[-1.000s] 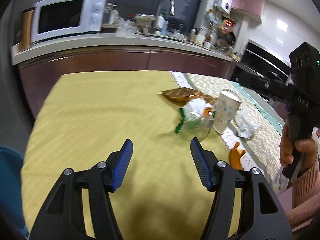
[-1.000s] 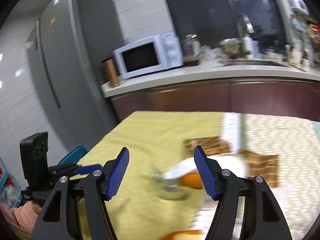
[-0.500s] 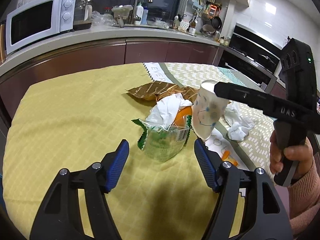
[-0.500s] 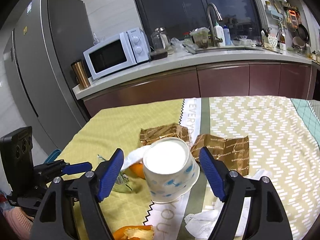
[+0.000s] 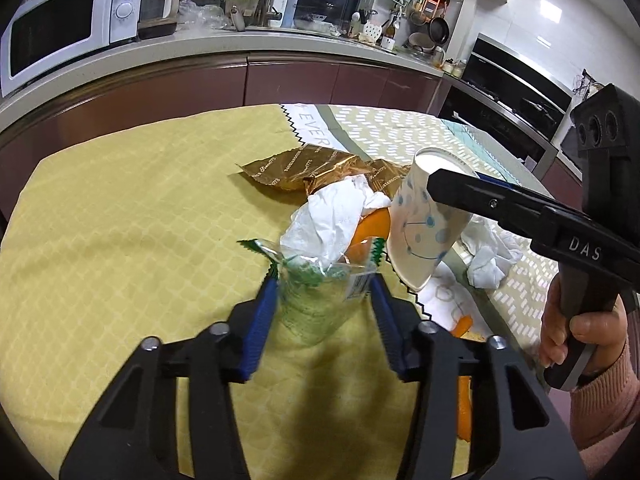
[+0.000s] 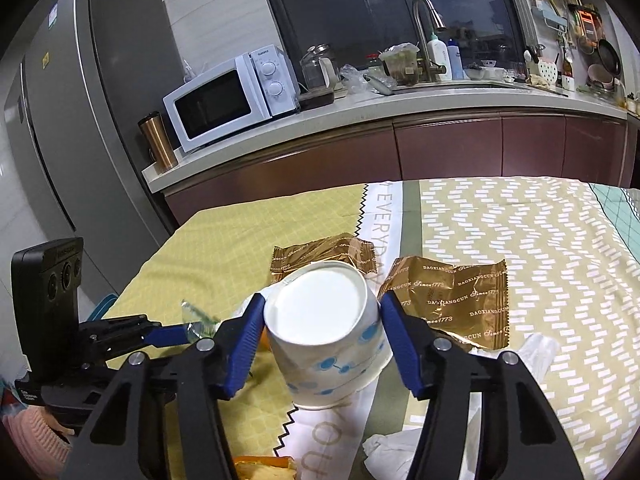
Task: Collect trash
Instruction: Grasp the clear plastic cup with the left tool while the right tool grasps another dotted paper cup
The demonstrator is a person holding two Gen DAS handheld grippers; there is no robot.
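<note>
My left gripper [image 5: 323,280] has its jaws closed in on a clear plastic wrapper with green print [image 5: 316,300] on the yellow tablecloth. My right gripper [image 6: 322,304] is shut on an upside-down white paper cup with blue dots [image 6: 328,332], tilted on the table; the cup also shows in the left wrist view [image 5: 428,228]. A crumpled white tissue [image 5: 340,216] and orange peel [image 5: 370,232] lie between wrapper and cup. Two gold snack wrappers [image 6: 448,304] lie behind.
More crumpled tissue [image 5: 488,260] and orange peel [image 5: 464,392] lie near the table's right edge. A patterned tablecloth [image 6: 540,240] covers the right half. A kitchen counter with a microwave [image 6: 228,100] and a fridge [image 6: 72,120] stand behind.
Both grippers moved forward and closed: the left onto the clear wrapper, the right onto the paper cup, which now tilts.
</note>
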